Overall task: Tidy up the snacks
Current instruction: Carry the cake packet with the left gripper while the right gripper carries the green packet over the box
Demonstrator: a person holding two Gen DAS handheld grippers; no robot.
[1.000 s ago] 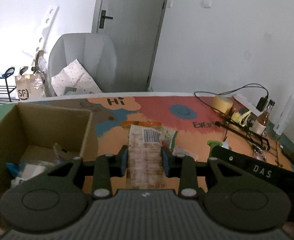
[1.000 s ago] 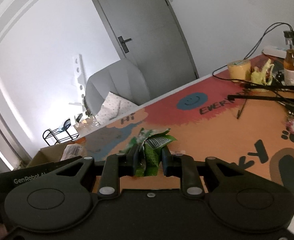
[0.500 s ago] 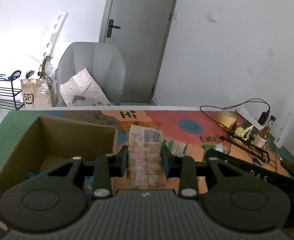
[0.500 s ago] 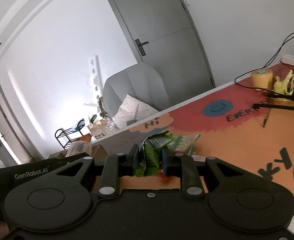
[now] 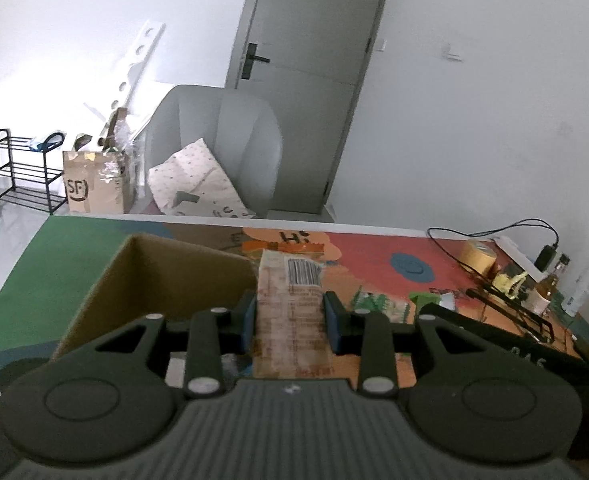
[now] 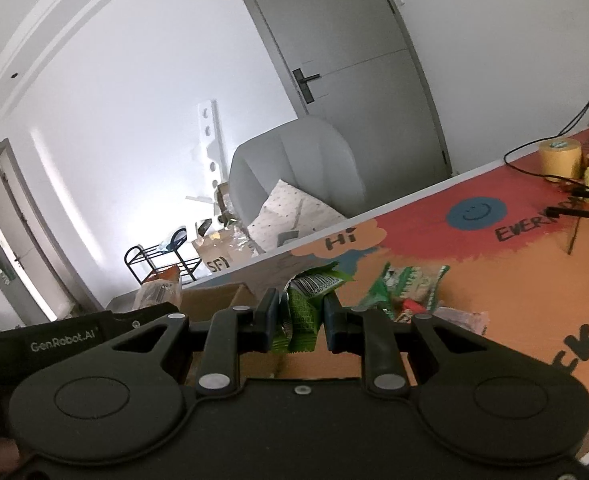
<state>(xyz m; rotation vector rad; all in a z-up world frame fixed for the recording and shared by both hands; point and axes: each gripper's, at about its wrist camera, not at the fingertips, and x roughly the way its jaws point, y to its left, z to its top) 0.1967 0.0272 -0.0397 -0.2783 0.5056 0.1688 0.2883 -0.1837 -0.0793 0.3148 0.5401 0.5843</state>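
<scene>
My left gripper (image 5: 290, 322) is shut on a pale, long snack packet (image 5: 290, 300) with a barcode at its far end, held just right of the open cardboard box (image 5: 166, 276). In the right wrist view my right gripper (image 6: 300, 318) is shut on a crumpled green snack packet (image 6: 304, 312), near the box's corner (image 6: 214, 296). Several loose snack packets (image 6: 410, 288) lie on the colourful table mat (image 6: 494, 264) just beyond the right gripper. The left gripper's black body (image 6: 66, 340) shows at the left of the right wrist view. Most of the box's inside is hidden.
At the table's right end stand a yellow tape roll (image 5: 477, 257), a small bottle (image 5: 550, 280), a black stand (image 5: 510, 304) and cables. Behind the table are a grey armchair (image 5: 218, 148) with a cushion, a cardboard carton (image 5: 94, 184) and a black rack (image 5: 18, 168).
Both grippers have moved left and risen a little, each keeping its packet. The box has slid from the left edge toward the middle of the left wrist view.
</scene>
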